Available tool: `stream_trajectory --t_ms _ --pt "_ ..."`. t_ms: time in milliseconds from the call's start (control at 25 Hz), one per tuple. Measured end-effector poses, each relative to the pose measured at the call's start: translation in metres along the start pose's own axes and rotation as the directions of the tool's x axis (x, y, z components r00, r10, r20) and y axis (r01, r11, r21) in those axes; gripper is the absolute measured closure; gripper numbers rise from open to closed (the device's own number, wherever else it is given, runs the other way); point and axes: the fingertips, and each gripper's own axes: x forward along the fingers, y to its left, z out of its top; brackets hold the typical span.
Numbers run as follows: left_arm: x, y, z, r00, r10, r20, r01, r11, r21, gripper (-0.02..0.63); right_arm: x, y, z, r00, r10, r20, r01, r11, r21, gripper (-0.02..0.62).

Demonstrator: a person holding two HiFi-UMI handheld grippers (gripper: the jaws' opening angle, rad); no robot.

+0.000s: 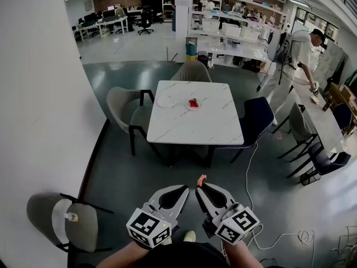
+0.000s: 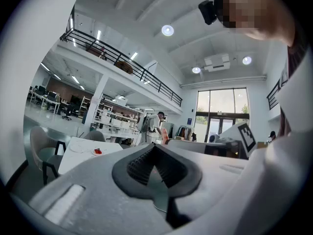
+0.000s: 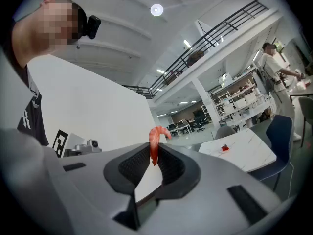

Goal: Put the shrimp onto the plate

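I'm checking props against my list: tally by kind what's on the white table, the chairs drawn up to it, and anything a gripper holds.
Plates: 2, one bare, one under a red piece
Red piece: 1
Shrimp: 1, in the right gripper
Chairs at the table: 3, two grey, one blue
Total: 7

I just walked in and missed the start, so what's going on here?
A person stands back from the white table, a gripper in each hand. The right gripper is shut on a shrimp, held in the air. The left gripper is shut, empty. On the table sit a bare white plate and a second plate with something red on it. The shrimp is not yet at either.
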Motion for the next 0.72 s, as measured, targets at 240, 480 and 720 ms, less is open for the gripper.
stream_trajectory --t_ms 240,480,720 --pt "0.01 -0.01 0.002 1.0 0.001 0.0 -0.001 1.0 0.003 0.597 -0.009 -0.008 0.007 1.0 0.008 0.002 -0.008 1.0 -0.001 0.541" --pt "0.019 -0.015 -0.003 1.0 0.016 0.004 -0.016 1.0 -0.001 0.597 -0.015 -0.017 0.007 0.999 0.038 0.005 -0.038 0.999 0.015 0.541" --pt "0.024 -0.011 -0.007 0.997 0.071 0.013 -0.071 0.997 -0.001 0.597 -0.02 -0.029 0.007 0.997 0.073 0.019 -0.073 0.996 0.044 0.541"
